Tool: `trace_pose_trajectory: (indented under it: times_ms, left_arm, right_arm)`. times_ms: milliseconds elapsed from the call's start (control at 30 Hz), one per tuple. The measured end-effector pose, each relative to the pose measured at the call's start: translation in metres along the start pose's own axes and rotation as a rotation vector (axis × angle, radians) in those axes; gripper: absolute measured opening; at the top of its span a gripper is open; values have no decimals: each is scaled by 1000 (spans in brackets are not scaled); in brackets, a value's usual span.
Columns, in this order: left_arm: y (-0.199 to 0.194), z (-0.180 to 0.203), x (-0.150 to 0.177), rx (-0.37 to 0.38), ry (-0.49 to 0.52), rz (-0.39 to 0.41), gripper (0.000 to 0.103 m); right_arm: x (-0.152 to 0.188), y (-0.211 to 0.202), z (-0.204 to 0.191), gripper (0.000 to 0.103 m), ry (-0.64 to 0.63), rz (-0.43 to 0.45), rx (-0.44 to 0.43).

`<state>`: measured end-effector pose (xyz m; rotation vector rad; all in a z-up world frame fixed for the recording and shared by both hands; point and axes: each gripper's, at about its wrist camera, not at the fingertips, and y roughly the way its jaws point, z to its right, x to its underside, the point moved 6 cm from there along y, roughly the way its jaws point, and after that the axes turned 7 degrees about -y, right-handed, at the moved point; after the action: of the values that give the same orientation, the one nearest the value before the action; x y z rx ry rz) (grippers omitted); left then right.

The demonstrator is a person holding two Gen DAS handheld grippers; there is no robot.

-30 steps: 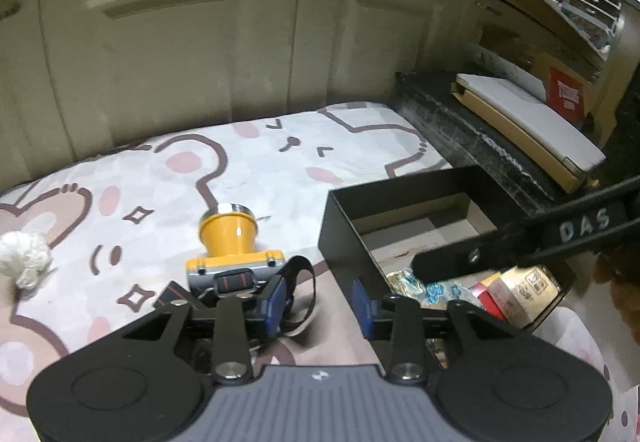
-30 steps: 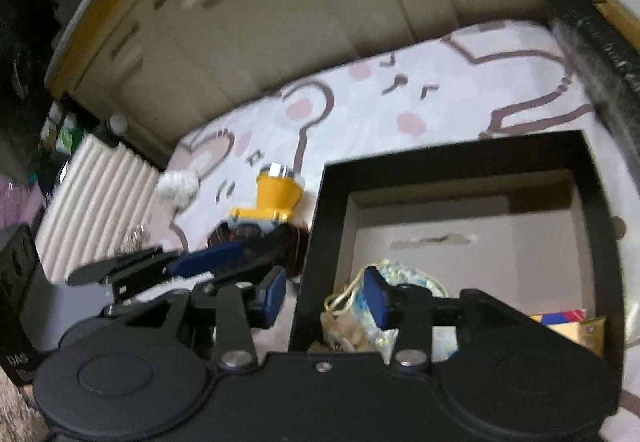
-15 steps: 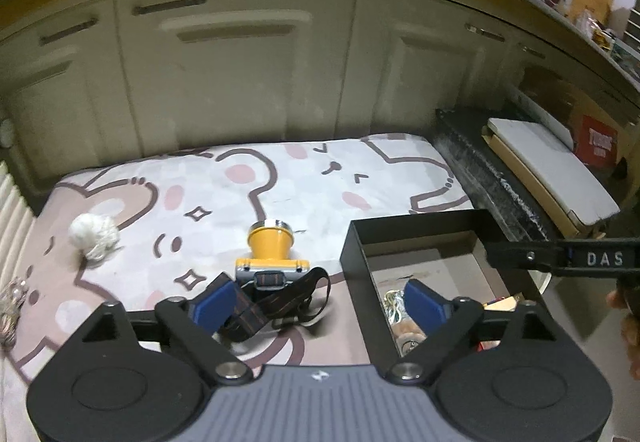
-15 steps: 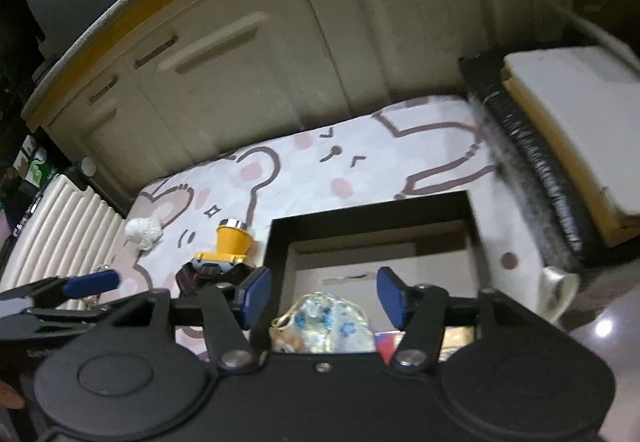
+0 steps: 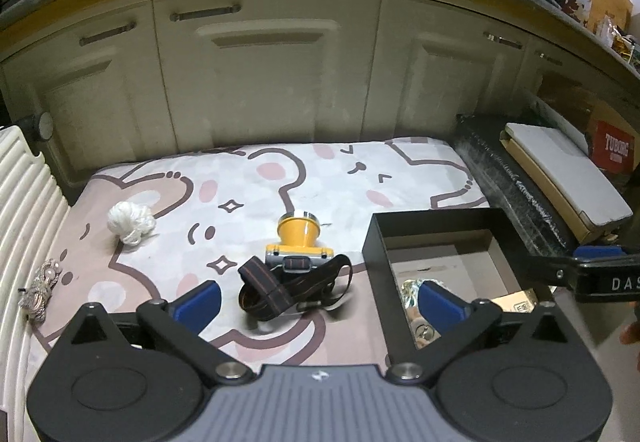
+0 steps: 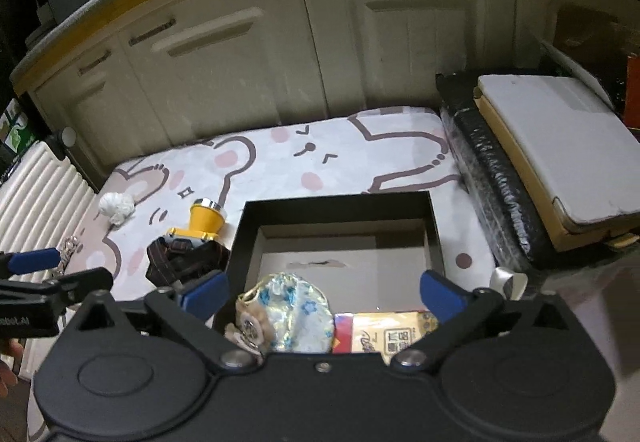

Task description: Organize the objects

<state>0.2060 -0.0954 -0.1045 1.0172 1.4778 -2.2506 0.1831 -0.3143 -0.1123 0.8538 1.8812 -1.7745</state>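
A yellow headlamp (image 5: 298, 242) with a dark strap lies on the bear-print mat (image 5: 328, 178), left of an open black box (image 5: 440, 238). It also shows in the right wrist view (image 6: 202, 228), beside the box (image 6: 336, 210). The box holds a floral pouch (image 6: 288, 312) and a small carton (image 6: 400, 332). A white string ball (image 5: 130, 222) and a rope bundle (image 5: 40, 290) lie at the mat's left. My left gripper (image 5: 320, 302) is open and empty above the headlamp. My right gripper (image 6: 324, 292) is open and empty above the box.
Cream cabinet doors (image 5: 272, 82) stand behind the mat. A white ribbed radiator (image 5: 20, 234) borders the left. A black wrapped slab (image 6: 492, 178) with a flat white and tan board (image 6: 552, 146) lies right of the mat.
Both grippers have opened wide and pulled up and back from the mat. The headlamp lies where it was.
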Motion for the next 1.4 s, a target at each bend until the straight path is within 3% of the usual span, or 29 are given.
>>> trace_pose_trajectory:
  times_ms: [367, 900, 1133, 1400]
  left_arm:
    - [-6, -43, -1, -82, -70, 30, 103]
    - [-28, -124, 9, -189, -166, 50, 103]
    - [-23, -127, 19, -139, -138, 3, 102]
    - [8, -102, 42, -67, -32, -108, 96]
  right_arm:
    - [-2, 9, -12, 103, 6, -13, 1]
    - [-18, 35, -94, 103, -73, -17, -112]
    - [-30, 42, -113, 102, -40, 6, -148]
    - [-43, 66, -126, 84, 31, 7, -210]
